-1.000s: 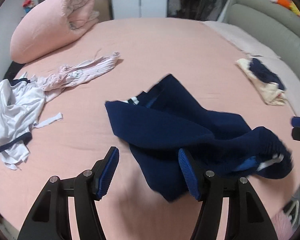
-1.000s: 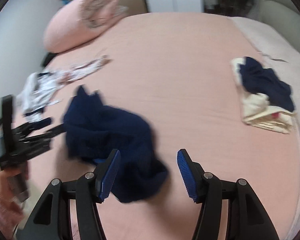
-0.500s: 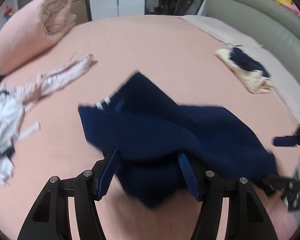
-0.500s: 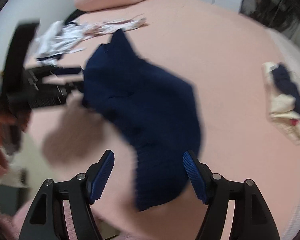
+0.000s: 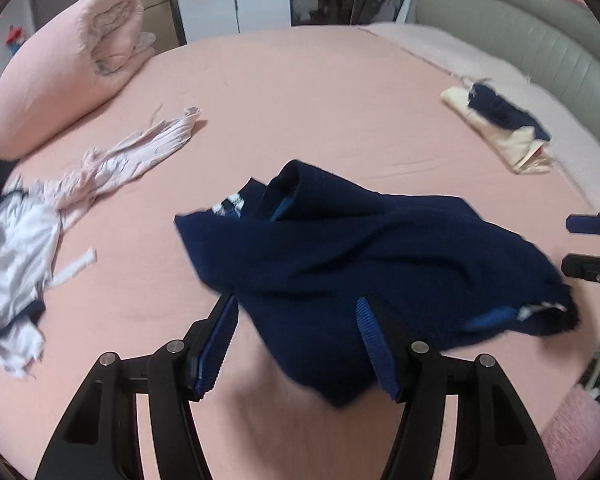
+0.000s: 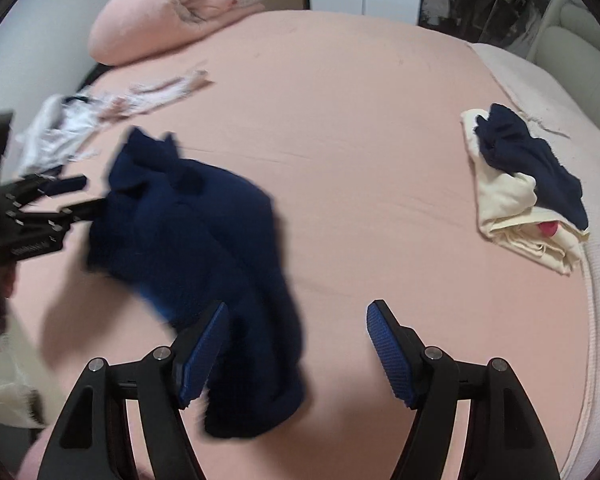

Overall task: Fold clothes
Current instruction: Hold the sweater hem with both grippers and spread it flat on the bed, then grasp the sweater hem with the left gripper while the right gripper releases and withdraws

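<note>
A crumpled navy garment (image 5: pixel 380 248) with white stripes at its hems lies, motion-blurred, across the pink bed (image 5: pixel 320 100). My left gripper (image 5: pixel 296 308) is open. A fold of the navy cloth sits between its blue pads without being pinched. In the right wrist view the same garment (image 6: pixel 188 232) runs under the left finger of my open right gripper (image 6: pixel 297 308). The left gripper (image 6: pixel 80 196) shows at the garment's left edge. The right gripper (image 5: pixel 570 246) shows at the far right of the left wrist view, jaws apart, just off the cloth.
A rolled pink duvet (image 5: pixel 68 68) lies at the back left. A pale pink garment (image 5: pixel 132 156) and a white one (image 5: pixel 12 248) are strewn on the left. A folded cream and navy pile (image 6: pixel 528 184) sits right, by the grey headboard (image 5: pixel 540 20).
The navy garment has shifted and spread out, and a fold now sits between the left gripper's pads. The right gripper's jaws have widened and it has come lower over the cloth.
</note>
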Action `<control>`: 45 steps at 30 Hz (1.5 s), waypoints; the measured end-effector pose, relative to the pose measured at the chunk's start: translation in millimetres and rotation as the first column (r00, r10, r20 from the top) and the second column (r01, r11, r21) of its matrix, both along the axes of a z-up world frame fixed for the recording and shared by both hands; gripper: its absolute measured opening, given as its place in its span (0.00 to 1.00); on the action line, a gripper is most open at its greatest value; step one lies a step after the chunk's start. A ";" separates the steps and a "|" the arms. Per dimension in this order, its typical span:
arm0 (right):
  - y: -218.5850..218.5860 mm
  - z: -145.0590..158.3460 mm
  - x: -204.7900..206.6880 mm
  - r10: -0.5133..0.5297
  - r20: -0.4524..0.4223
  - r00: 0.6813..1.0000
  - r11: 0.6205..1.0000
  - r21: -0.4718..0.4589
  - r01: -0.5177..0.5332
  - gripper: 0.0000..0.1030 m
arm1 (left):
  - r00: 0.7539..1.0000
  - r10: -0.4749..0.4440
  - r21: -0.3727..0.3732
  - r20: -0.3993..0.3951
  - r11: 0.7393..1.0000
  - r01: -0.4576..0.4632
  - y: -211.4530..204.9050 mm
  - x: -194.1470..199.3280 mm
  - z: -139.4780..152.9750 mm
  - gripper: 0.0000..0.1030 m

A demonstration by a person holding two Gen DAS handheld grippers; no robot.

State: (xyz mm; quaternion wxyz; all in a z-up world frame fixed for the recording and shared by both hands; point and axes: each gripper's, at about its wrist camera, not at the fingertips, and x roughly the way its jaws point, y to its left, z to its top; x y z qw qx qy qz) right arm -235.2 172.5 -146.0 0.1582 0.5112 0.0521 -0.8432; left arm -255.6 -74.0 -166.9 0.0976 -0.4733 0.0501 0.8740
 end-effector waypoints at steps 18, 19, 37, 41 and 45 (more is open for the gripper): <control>12.1 -38.4 25.6 -0.066 0.083 0.994 0.998 0.023 0.064 0.69 | 0.999 -0.024 -0.097 0.037 0.995 0.028 23.4 47.2 -36.8 0.58; 11.2 -41.3 24.9 -0.057 0.084 0.995 0.998 0.042 0.054 0.69 | 0.999 -0.011 -0.109 0.040 0.994 0.015 21.3 44.5 -40.1 0.58; 43.7 -37.3 27.3 -0.116 0.101 0.988 0.978 -0.163 0.131 0.69 | 0.997 0.071 -0.034 -0.042 0.997 -0.073 27.1 5.2 -18.8 0.09; 40.4 -28.2 29.7 -0.076 0.106 0.991 0.975 -0.203 0.096 0.69 | 0.994 0.094 0.066 -0.056 0.994 -0.090 20.1 10.1 -3.6 0.07; 27.9 -17.6 37.9 -0.027 0.066 0.997 0.992 -0.118 0.035 0.69 | 0.988 0.129 0.112 -0.085 0.987 -0.119 6.1 18.4 31.4 0.07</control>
